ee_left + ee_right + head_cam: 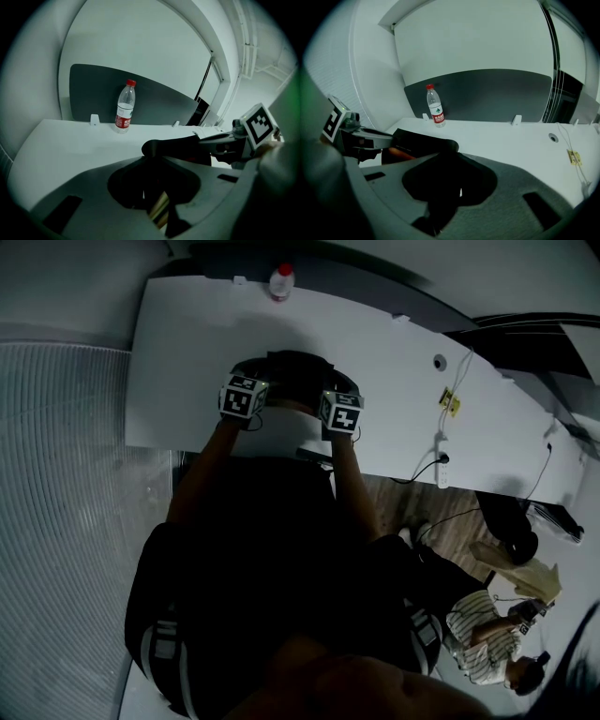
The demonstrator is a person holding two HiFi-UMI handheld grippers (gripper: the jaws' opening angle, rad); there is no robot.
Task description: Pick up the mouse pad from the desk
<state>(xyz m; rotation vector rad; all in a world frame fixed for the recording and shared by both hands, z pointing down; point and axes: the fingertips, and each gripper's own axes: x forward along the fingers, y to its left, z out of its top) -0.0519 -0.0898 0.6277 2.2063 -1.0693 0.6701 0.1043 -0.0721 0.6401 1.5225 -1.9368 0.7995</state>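
Left claw (247, 381) and right claw (339, 396) pinch mouse pad (295, 369) (curled) above the desk (187, 352).

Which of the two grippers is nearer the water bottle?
The left gripper, holding the mouse pad by its left edge: the water bottle stands beyond, nearer its side; the right gripper is farther off.

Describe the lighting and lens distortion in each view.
Head view: the white desk is bright, the person's clothing underexposed to near black, edges bowed by the wide lens. Left gripper view: dark vignetted corners, the mouse pad a black silhouette, the bottle sharp. Right gripper view: same vignette, a green smear at the left edge, the partition curved.
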